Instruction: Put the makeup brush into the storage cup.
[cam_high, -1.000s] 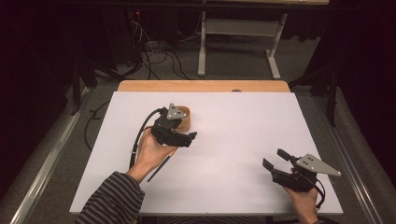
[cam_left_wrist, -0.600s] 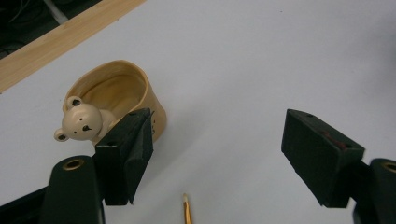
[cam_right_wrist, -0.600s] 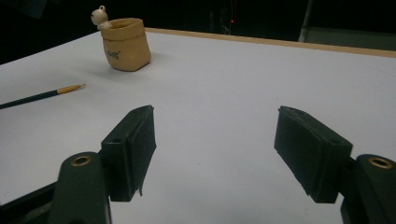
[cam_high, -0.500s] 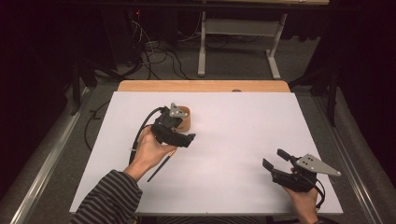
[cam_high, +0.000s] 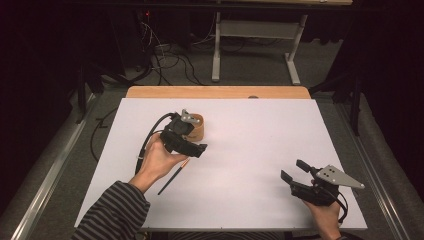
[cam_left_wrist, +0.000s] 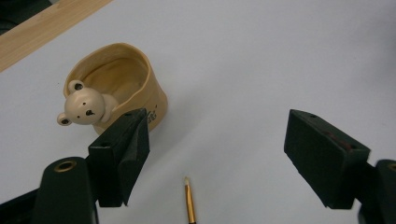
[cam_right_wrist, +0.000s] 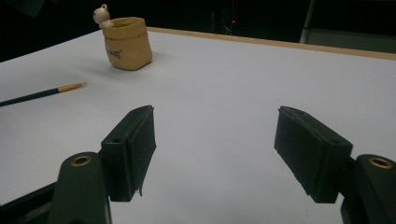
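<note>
- I am counting one tan sack-shaped ceramic pot (cam_left_wrist: 119, 81) with one small cream bear head (cam_left_wrist: 83, 107) on its rim, and one thin paintbrush with a dark handle and gold ferrule (cam_left_wrist: 189, 201); both things are lying on the white-topped desk (cam_high: 250, 145).
- I am holding two grippers, one in each hand, and each is showing two black fingers.
- My left gripper (cam_high: 195, 148) is hovering over the middle-left of the desk, pitched forward and down, with my left hand (cam_high: 157, 161) wrapped round its body and my striped sleeve (cam_high: 112, 212) coming in from the bottom edge.
- Its fingers (cam_left_wrist: 122, 151) are standing wide apart with nothing between them; the paintbrush tip is lying in the gap below them, and the pot is sitting just beyond the left-hand finger.
- My right gripper (cam_high: 295, 171) is resting low near the desk's near right corner, well apart from the pot and brush, pointing toward them, with its grey three-cornered plate (cam_high: 336, 176) on top.
- Its fingers (cam_right_wrist: 133, 149) are also spread wide and are gripping nothing.
- The left gripper view is looking down into the pot's hollow mouth and onto the bear's face, which the high view is hiding behind my left gripper.
- The right gripper view is showing the pot (cam_right_wrist: 126, 43) side-on, upright, with dark lettering on its wall, and the brush (cam_right_wrist: 44, 94) lying flat near it, not touching.
- The high view is showing the brush (cam_high: 172, 176) running slantwise from under my left hand.
</note>
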